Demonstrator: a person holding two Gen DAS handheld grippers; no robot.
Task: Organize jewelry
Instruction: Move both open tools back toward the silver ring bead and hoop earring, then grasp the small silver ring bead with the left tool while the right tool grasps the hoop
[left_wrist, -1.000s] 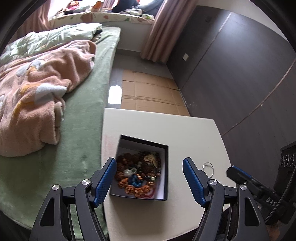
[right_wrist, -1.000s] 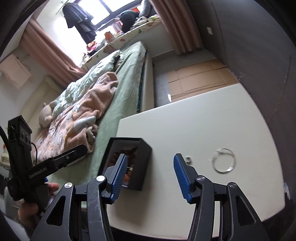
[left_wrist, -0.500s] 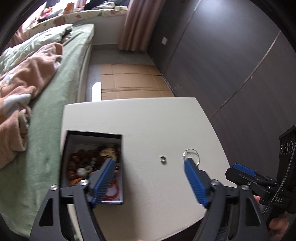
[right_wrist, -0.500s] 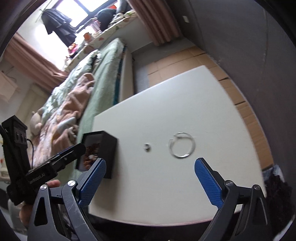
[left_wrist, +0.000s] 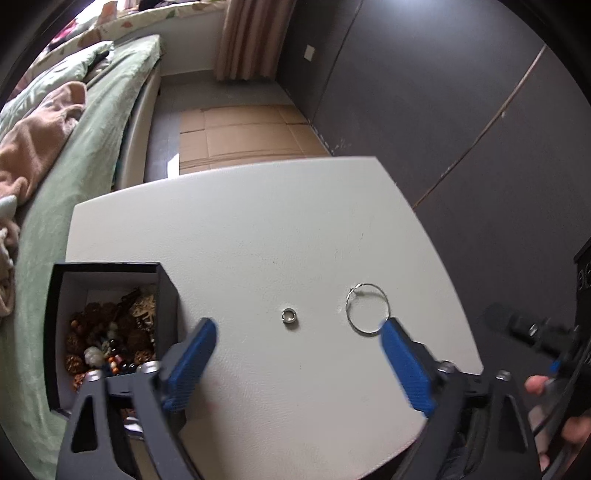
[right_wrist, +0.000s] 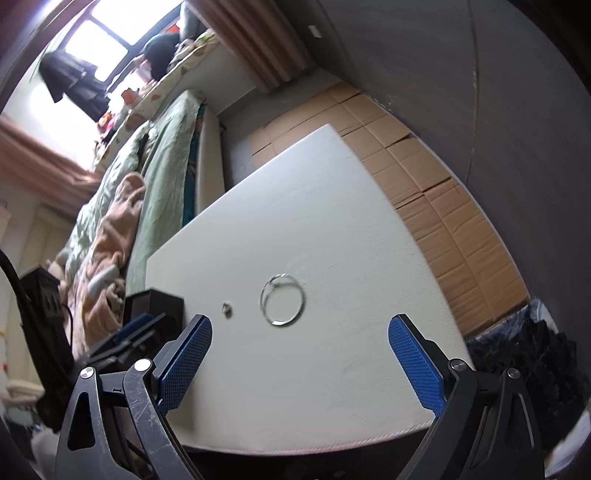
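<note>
A thin silver bangle and a small silver ring lie on the white table. A black box full of beaded jewelry stands at the table's left. My left gripper is open and empty, hovering just short of the ring, its right finger near the bangle. In the right wrist view the bangle and the ring lie ahead of my open, empty right gripper. The box shows at the left there.
A bed with a green cover and a pink blanket runs along the table's left. Flattened cardboard covers the floor beyond and right of the table. A dark wall stands to the right.
My left gripper has swung right from over the box to the ring and bangle. My right gripper has opened wider and moved so the bangle sits centred ahead of it.
</note>
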